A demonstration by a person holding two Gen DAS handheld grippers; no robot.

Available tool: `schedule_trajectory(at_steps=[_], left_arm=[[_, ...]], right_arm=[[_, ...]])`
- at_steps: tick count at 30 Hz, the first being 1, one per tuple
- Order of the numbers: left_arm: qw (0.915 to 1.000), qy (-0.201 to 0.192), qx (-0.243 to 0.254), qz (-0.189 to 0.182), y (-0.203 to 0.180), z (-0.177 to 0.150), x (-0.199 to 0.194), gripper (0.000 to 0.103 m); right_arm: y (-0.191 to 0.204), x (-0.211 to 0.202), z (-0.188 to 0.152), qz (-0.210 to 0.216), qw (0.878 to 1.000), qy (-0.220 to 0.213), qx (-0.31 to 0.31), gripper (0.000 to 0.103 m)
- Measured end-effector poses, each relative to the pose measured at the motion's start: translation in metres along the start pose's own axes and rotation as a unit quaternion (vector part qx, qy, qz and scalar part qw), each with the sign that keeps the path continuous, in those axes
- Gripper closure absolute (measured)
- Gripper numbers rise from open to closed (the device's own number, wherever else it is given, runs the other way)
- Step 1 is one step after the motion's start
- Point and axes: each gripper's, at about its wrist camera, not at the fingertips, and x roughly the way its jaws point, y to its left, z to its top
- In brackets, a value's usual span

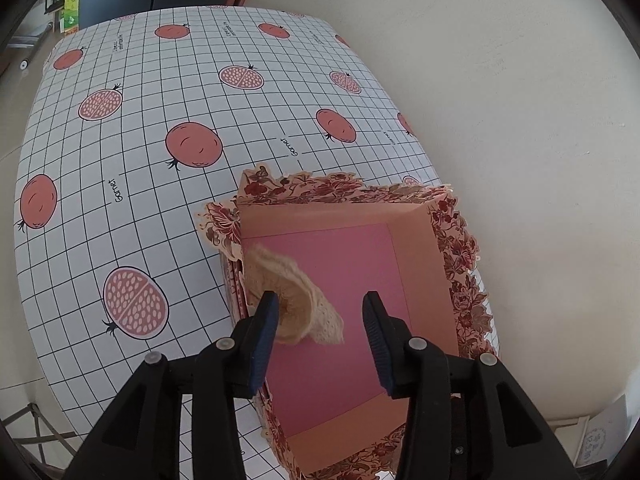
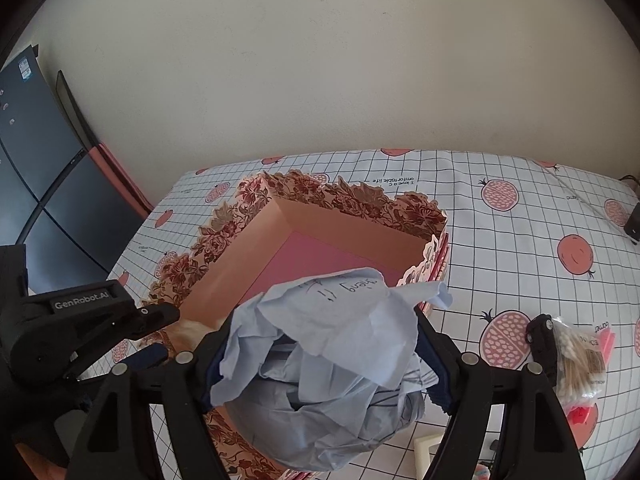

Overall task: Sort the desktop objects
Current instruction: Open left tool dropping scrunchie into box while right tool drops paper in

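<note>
Left gripper [image 1: 320,320] apart over box [image 1: 440,264], lace [image 1: 292,300] beside one pad, right gripper [image 2: 316,364] clamping crumpled paper [image 2: 320,360]

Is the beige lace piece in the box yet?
In. The lace piece lies on the pink floor of the box, left gripper open around it.

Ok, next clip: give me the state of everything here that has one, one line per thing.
Floral box: lidless, upright on the table.
Beige lace piece: lying inside the box against its left wall, free of the jaws.
Left gripper: jaws open over the box interior.
Crumpled blue paper: clamped, held at the box's near edge.
Right gripper: jaws shut on the paper.
Cotton swab bag: lying on the tablecloth, untouched.
</note>
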Motion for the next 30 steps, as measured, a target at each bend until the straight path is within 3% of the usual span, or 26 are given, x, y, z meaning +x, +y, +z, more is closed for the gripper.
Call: schedule_trajectory(at_steps=[10,24,30], left_arm=[[1.0,0.0,-0.005,0.0,0.0,0.0,-0.002,0.055],[1.0,0.004,-0.006,-0.001,0.001,-0.001,-0.002,0.049],[1.0,0.007,-0.001,-0.005,-0.003,-0.003,-0.001,0.042]], right_arm=[[0.005,-0.012,0.002,0.028,0.999,-0.02,0.005,0.019],[-0.003,-0.007,0.001,0.026,0.999,-0.01,0.019,0.018],[-0.001,-0.008,0.0,0.023,1.0,-0.008,0.015,0.018]])
